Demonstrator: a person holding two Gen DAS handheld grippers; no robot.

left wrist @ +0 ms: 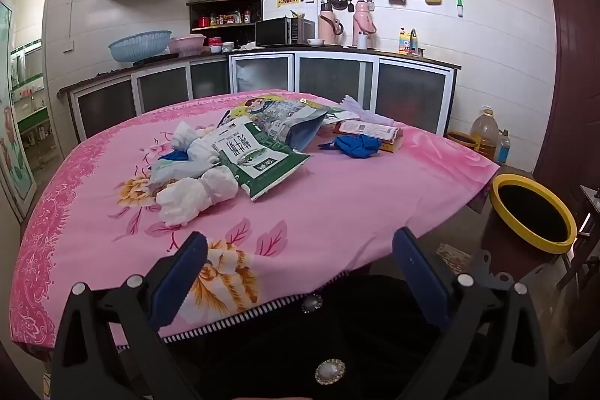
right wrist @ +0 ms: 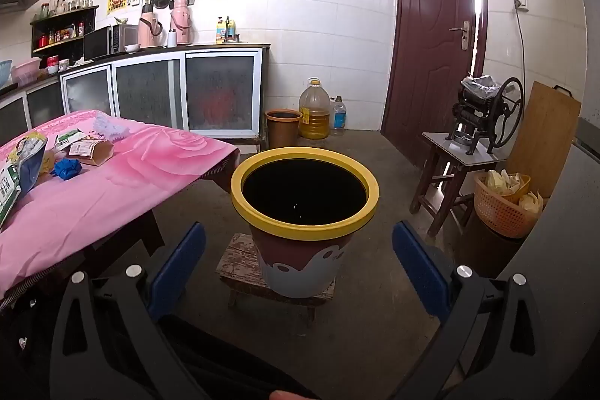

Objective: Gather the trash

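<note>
nothing looks collected yet; crumpled tissues point(left wrist: 195, 194), a green milk packet point(left wrist: 258, 156) and blue gloves point(left wrist: 356, 145) litter the pink surface point(left wrist: 337, 205); left tool point(left wrist: 300, 276) and right tool point(right wrist: 299, 268) gape wide, empty; yellow-rimmed bin point(right wrist: 303, 216) waits beside it.

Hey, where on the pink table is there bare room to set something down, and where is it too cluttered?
Free: the near strip of the pink tablecloth between the crumpled white tissues and the front edge, and the right corner beyond the blue glove, toward the yellow-rimmed bin. Crowded: the middle and far side, where the green-and-white bag, tissues, printed pouch and carton pile together.
</note>
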